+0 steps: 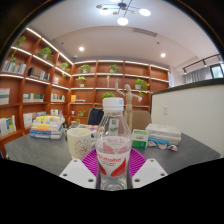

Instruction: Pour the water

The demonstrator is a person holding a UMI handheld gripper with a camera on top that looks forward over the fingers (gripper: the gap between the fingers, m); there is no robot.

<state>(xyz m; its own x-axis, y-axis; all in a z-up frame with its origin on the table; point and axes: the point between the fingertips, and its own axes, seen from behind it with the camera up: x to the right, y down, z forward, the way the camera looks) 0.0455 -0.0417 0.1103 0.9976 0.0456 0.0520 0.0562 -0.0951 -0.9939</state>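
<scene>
The gripper (113, 163) is closed to bottle width, its two purple-padded fingers pressing on the lower body of the clear plastic water bottle with a white cap and pink label (114, 135), which stands upright on or just above the grey worktop (190, 150). Just left of the bottle sits the white patterned ceramic cup (80, 142); to the bottle's right lie a small green box (140, 138) and a pale tissue pack (164, 134). Judged step: bottle grasped, pour not begun; the next move calls for shifting the bottle's mouth over the cup and tilting, though the cap appears fitted
</scene>
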